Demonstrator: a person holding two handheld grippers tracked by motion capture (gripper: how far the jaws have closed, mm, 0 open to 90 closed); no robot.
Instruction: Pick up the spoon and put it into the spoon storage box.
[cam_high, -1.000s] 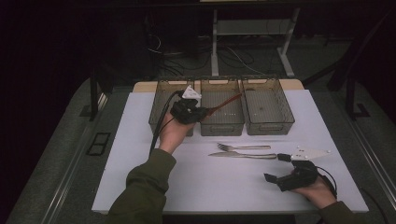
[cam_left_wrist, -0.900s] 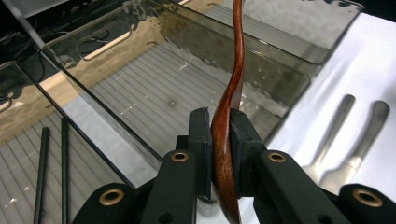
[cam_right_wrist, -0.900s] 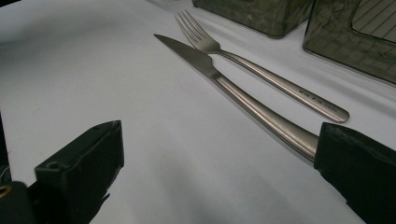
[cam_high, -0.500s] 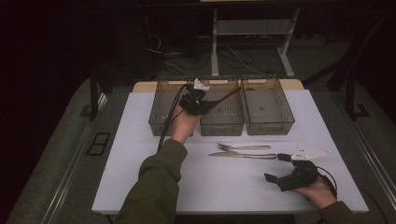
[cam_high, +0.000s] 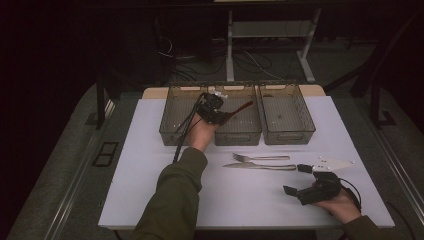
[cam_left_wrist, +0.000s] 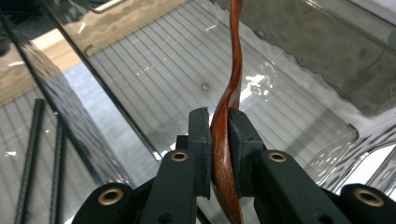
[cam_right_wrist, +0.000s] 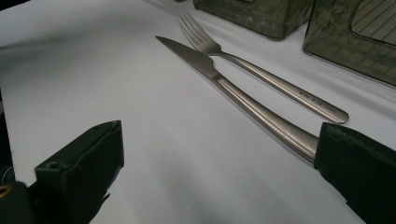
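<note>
Dark floor and cable clutter lie beyond a white desk (cam_high: 150, 165) in the high view, where three clear bins sit side by side at the far edge. The left gripper (cam_high: 212, 107) hangs over the middle bin (cam_high: 239, 136), carrying a wooden spoon (cam_high: 239, 108) whose free end slants out over that bin; a fork (cam_high: 260, 158) and a knife (cam_high: 260, 167) lie side by side on the desk nearer the person, and the right gripper (cam_high: 306, 192) rests low just beside the knife's handle, next to a white-bladed utensil (cam_high: 334, 163) I cannot identify with confidence. In the left gripper view, the jaws pinch the wooden spoon (cam_left_wrist: 227, 140) edge-on between their pads, nearly closed on the thin wood, with the ribbed floor of the bin (cam_left_wrist: 154, 74) below and two dark rods (cam_left_wrist: 32, 154), possibly chopsticks, in the neighbouring compartment. To set the spoon down cleanly, it seems best to lower it until the far end nears the bin floor, keep it lengthwise along the bin, then release. In the right gripper view, the jaws stand spread wide and hold nothing, with the knife (cam_right_wrist: 243, 93) handle running toward one of them and the fork (cam_right_wrist: 280, 86) alongside.
</note>
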